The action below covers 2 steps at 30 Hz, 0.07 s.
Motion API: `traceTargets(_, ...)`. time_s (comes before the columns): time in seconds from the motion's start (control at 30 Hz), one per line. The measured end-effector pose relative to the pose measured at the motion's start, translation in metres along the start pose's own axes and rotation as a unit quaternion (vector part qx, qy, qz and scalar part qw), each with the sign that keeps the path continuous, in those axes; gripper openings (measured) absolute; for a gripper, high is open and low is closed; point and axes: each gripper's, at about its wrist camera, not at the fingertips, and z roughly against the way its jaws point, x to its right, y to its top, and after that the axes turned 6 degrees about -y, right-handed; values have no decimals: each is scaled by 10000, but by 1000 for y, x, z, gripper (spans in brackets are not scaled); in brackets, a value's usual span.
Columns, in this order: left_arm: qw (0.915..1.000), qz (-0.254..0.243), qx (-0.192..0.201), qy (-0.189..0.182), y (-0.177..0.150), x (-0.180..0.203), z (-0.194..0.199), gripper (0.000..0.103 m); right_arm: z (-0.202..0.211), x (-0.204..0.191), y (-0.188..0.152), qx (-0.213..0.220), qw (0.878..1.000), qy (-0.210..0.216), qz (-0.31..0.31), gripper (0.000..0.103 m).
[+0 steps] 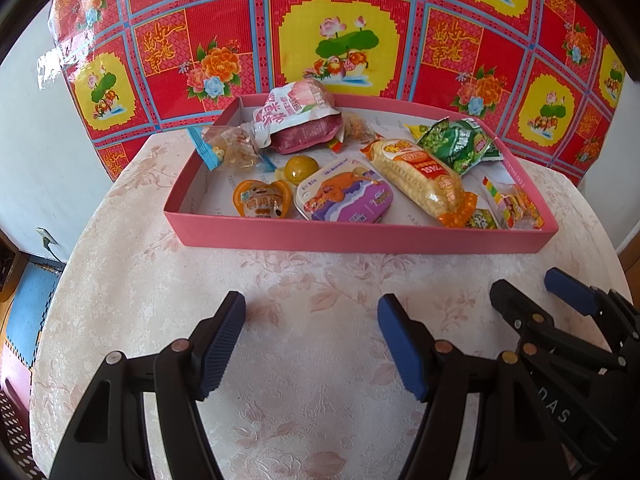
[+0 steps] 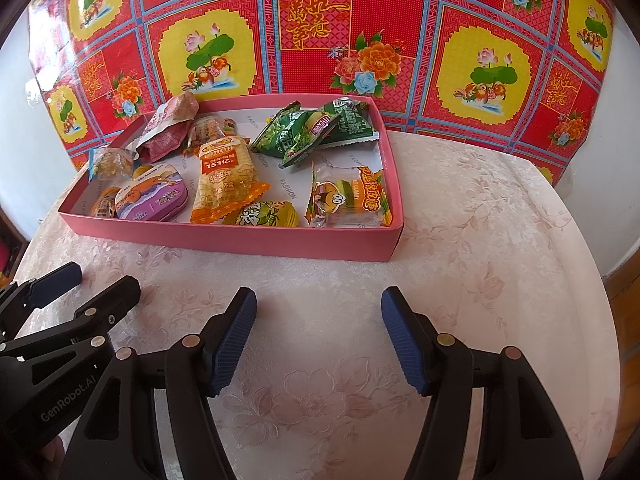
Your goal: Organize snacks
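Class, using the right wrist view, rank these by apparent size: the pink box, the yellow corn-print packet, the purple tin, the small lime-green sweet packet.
1. Pink cardboard box
2. Yellow corn-print plastic packet
3. Purple rounded metal tin
4. Small lime-green sweet packet, though it lies nearer the camera, which flatters it.

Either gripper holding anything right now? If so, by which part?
Nothing held. Left gripper and right gripper are both open over the tablecloth; all snacks lie in the pink box.
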Motion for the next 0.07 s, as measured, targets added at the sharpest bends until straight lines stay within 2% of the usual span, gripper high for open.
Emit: traceTargets(0.07,10000,-10,7,-4,0,0,0,72,0,0,0,0,10000,-2,0,66)
